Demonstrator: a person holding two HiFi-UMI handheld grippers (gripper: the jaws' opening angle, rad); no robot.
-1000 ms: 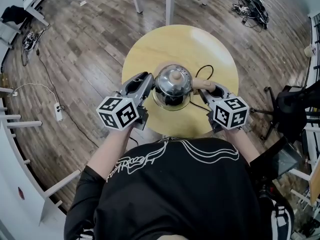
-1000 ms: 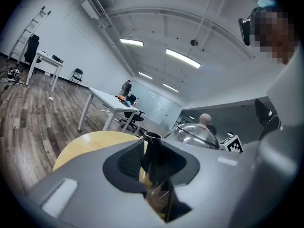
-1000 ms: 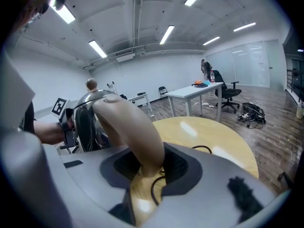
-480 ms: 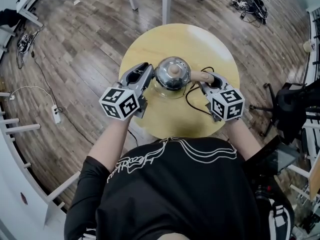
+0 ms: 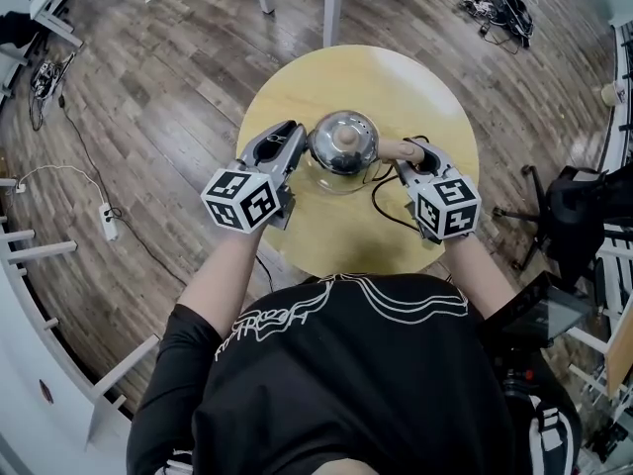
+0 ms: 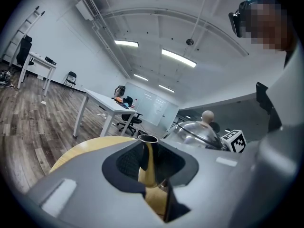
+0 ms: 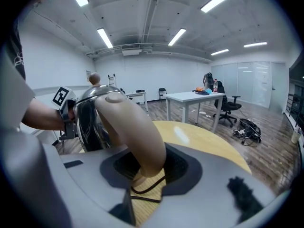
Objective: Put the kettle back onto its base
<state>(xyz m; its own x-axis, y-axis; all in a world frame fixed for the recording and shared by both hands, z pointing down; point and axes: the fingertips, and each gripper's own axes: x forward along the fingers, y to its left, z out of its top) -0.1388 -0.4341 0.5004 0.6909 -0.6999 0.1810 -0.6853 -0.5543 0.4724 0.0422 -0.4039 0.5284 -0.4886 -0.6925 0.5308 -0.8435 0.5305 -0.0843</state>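
While over the round table (image 5: 396, 87), kettle (image 5: 342, 142) upright.

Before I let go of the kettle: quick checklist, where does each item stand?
1. Right tongs clamped on handle: ok.
2. Left tongs on spout: ok; the jaws have just been closing, with the spout between the pads.
3. Kettle upright, knob on top: ok.
4. Kettle seated on its base: cannot tell, its underside is hidden in every view.
5. Cord free of the tongs: ok, it lies on the table below the right tongs.
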